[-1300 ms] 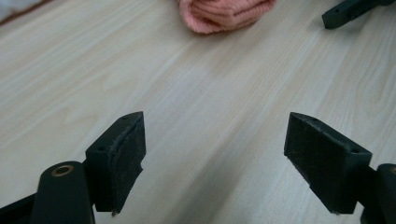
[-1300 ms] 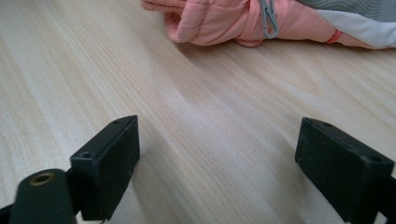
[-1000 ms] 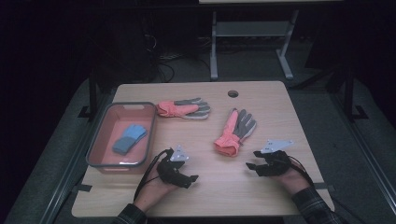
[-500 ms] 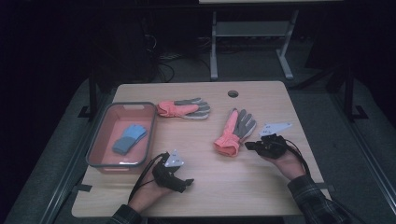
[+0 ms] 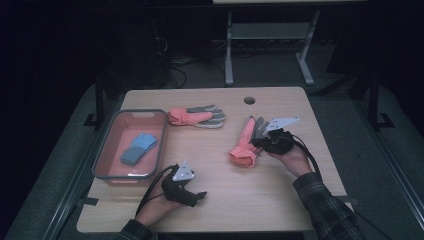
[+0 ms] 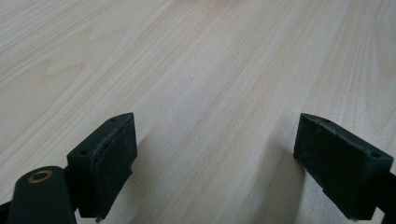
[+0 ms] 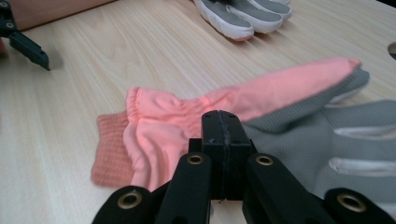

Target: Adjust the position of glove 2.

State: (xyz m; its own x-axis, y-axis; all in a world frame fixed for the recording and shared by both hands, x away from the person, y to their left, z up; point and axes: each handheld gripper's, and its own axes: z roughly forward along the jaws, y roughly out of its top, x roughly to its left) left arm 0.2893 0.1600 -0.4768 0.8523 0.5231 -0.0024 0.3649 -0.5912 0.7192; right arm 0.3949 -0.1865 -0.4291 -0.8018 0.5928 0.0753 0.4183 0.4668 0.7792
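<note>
Looking down from the high view, a pale wood-grain tabletop (image 5: 215, 205) stands in a dark room; the right gripper (image 5: 259, 142) touches a coral-and-grey glove (image 5: 244, 146), and left of the left gripper (image 5: 200, 195) sits a grey-rimmed tray (image 5: 105, 150). The left gripper view shows its padded jaws wide apart over bare grain. The right gripper view shows jaws pressed together, nothing between, the glove's ribbed cuff (image 7: 109, 149) just beyond.
</note>
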